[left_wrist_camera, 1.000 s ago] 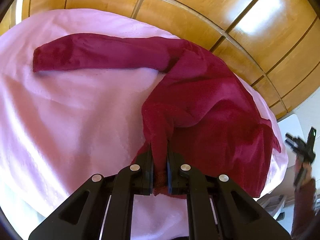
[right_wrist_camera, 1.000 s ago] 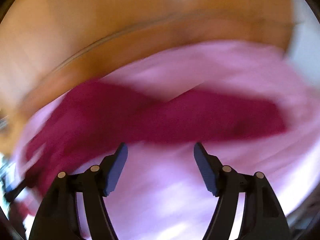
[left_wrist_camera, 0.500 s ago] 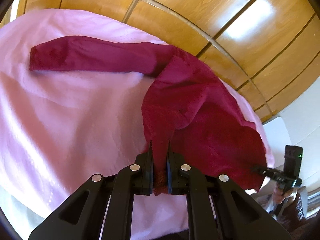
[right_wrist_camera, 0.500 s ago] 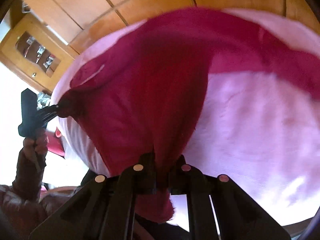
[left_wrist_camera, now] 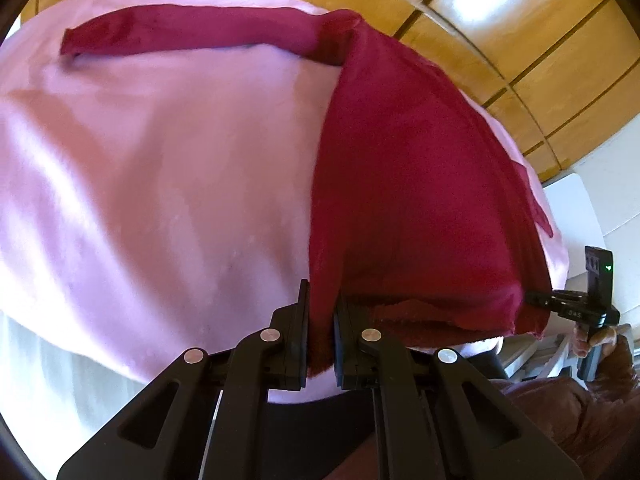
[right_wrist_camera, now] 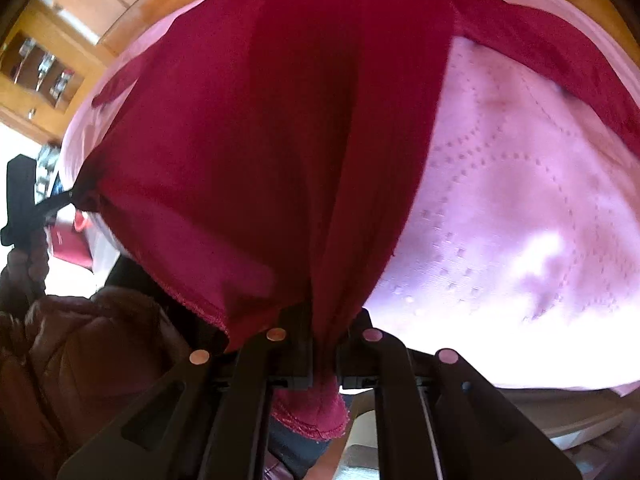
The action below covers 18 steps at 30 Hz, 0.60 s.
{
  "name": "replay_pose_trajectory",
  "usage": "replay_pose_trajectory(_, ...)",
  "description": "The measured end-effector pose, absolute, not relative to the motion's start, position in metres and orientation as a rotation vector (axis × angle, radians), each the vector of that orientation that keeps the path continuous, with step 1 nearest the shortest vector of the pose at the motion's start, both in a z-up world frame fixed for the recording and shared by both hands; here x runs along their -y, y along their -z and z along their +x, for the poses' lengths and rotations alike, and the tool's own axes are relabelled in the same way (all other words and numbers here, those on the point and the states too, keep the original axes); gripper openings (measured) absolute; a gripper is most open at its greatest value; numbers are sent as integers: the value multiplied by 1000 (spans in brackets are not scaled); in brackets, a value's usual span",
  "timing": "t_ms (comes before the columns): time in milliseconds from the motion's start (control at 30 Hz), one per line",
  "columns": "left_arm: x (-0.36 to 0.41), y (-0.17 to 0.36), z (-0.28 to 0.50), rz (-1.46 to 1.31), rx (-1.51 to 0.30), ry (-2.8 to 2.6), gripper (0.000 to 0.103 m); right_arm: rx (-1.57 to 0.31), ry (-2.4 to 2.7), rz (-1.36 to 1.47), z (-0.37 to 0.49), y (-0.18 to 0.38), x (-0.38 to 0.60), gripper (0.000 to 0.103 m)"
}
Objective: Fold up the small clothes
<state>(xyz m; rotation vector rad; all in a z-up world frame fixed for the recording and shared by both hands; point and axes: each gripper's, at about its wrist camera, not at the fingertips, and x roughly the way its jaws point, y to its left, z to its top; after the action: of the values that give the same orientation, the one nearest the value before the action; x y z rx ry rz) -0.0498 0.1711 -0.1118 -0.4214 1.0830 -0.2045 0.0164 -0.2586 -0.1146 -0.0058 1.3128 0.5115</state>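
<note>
Left tool (left_wrist_camera: 322, 320) was clamped on the hem corner of the dark red garment (left_wrist_camera: 416, 184); right tool (right_wrist_camera: 324, 344) was clenched on the opposite hem corner. The garment stretched ahead of both tools over the pink cloth (left_wrist_camera: 160, 184), one sleeve (left_wrist_camera: 192, 36) lying far ahead-left of the left tool.

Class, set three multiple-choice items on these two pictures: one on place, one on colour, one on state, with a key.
1. Where does the long sleeve lie?
A on the pink cloth
B on the wooden floor
C in a basket

2. What colour is the garment?
A blue
B dark red
C white

3. How is the left claw?
A wide open
B out of view
C shut on the garment

Key: A, the sleeve stretches flat across the cloth; B, the fabric is dark red in both views; C, fabric is pinched between its fingers, as with the right claw.
</note>
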Motion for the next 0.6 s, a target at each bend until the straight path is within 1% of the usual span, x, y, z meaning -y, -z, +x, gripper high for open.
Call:
replay_pose_trajectory(33, -173, 112, -49, -426, -1088, 206, 8, -1312, -518, 0, 17, 114, 259, 14)
replay_pose_trajectory(100, -173, 108, -45, -434, -1083, 230, 8, -1298, -532, 44, 18, 109, 266, 38)
replay_pose_trajectory(133, -174, 106, -44, -434, -1074, 229, 8, -1278, -514, 60, 22, 106, 274, 56)
replay_pose_trajectory(300, -196, 86, -35, -440, -996, 186, 8, -1158, -311, 282, 46, 94, 339, 57)
replay_pose_trajectory(400, -214, 76, -29, -455, -946, 110, 8, -1082, -111, 487, 64, 96, 397, 57)
replay_pose_trajectory(533, -225, 66, -23, -484, -899, 56, 8, -945, 123, 768, 76, 110, 478, 49)
replay_pose_trajectory(600, -222, 65, -19, -503, -887, 54, 8, -892, 198, 854, 84, 117, 507, 49)
